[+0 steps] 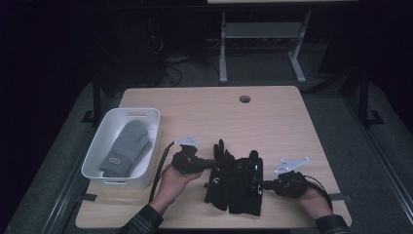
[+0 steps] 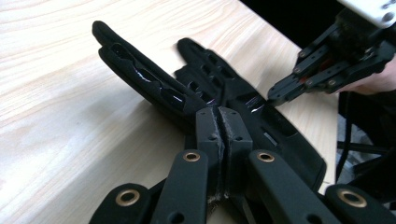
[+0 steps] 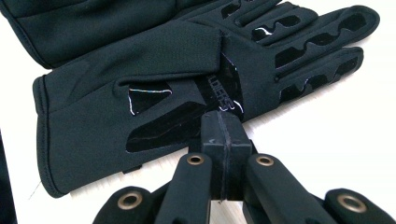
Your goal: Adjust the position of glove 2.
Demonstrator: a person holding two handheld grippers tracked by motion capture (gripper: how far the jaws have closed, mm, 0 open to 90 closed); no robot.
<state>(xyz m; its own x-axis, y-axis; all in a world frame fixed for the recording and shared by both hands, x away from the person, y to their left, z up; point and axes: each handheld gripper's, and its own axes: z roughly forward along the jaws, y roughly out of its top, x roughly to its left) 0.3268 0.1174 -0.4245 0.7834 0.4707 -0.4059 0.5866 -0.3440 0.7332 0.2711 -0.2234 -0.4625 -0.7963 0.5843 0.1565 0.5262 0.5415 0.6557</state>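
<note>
Black gloves (image 1: 236,183) lie flat, side by side, bottom-centre of bench (image 1: 272,117). Left claw (image 1: 210,163) fully closed at left glove edge, right claw (image 1: 265,185) closed at right edge; prob pinching fabric, can't confirm. Grey mitten (image 1: 125,148) already binned (image 1: 92,158), left of frame.

- The desk (image 1: 272,117) has a pale wood-grain top with rounded corners and a round cable hole (image 1: 245,99) near its far edge.
- Grey carpet (image 1: 360,146) covers the floor around it.
- Beyond stands a second table's grey metal frame (image 1: 263,44), with loose cables (image 1: 170,63) lying beside it.
- The room behind is dark; light falls mainly on the desk.
</note>
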